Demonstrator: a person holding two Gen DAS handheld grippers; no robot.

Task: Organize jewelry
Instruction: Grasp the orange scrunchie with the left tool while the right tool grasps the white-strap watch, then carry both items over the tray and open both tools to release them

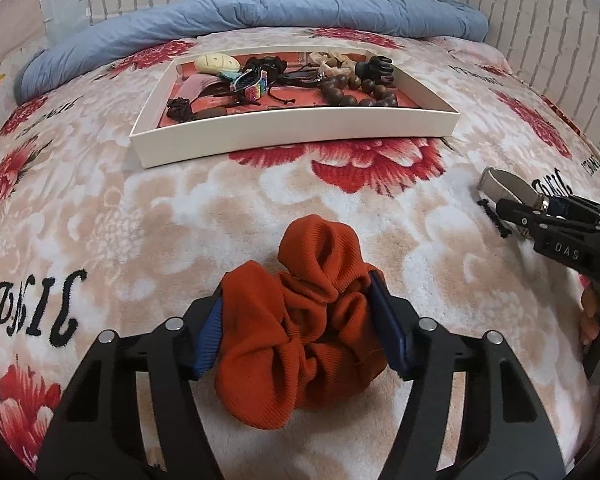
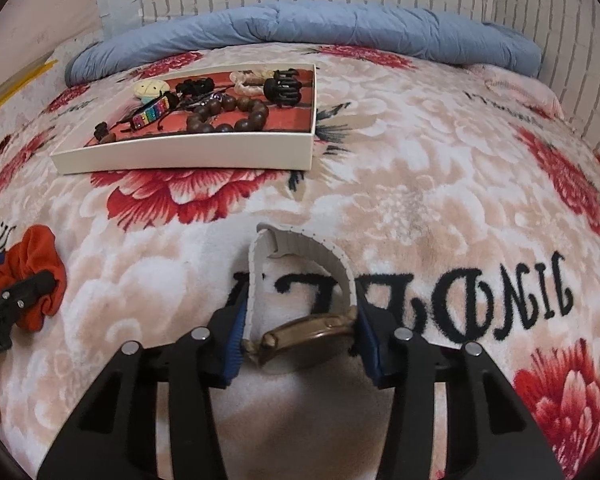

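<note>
Left gripper [image 1: 296,320] clamped on rust-orange scrunchie [image 1: 300,320] lying on floral blanket [image 1: 180,208]; soft, light, squashes, grab the bunched middle. Right gripper [image 2: 300,332] pads squeezing wristwatch [image 2: 300,344] across case and white band [image 2: 300,248]; rigid case likely slippery, strap floppy. White tray [image 1: 292,132] of beads and clips sits well beyond. Watch face hidden, pad contact on left side hard to confirm

Rust-orange scrunchie [image 1: 300,312] between left gripper [image 1: 298,312] pads — white tray [image 1: 296,132] of jewelry beyond.
</note>
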